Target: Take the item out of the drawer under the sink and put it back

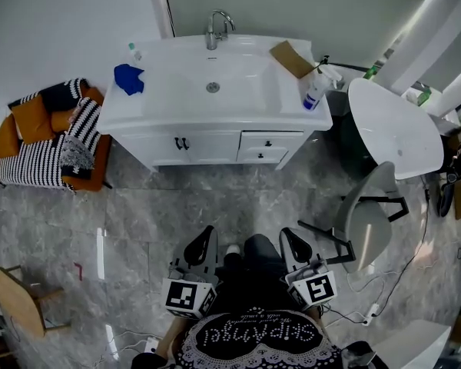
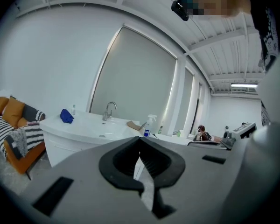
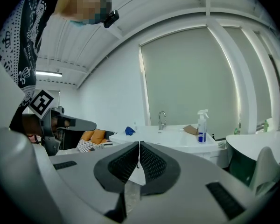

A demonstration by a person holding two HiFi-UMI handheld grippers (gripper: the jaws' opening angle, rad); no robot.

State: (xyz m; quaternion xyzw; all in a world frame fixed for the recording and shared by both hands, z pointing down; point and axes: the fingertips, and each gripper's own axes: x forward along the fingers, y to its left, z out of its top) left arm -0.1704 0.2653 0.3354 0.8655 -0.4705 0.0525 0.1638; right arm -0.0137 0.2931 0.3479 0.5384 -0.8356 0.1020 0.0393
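Note:
The white sink cabinet point(image 1: 215, 133) stands ahead against the wall, with a basin and tap point(image 1: 217, 28) on top. Its two small drawers point(image 1: 269, 141) at the right front are closed, and no item from them shows. My left gripper point(image 1: 207, 235) and right gripper point(image 1: 290, 237) hang side by side low over the floor, well short of the cabinet and pointing at it. In the left gripper view the left gripper point(image 2: 140, 146) has its jaws together with nothing between them. The right gripper point(image 3: 139, 148) is likewise shut and empty in its own view.
On the counter lie a blue cloth point(image 1: 128, 78), a spray bottle point(image 1: 313, 94) and a piece of cardboard point(image 1: 292, 58). A sofa with orange cushions point(image 1: 50, 137) stands left, a white round tub point(image 1: 396, 125) and a grey chair point(image 1: 369, 214) right, and a wooden stool point(image 1: 19, 298) near left.

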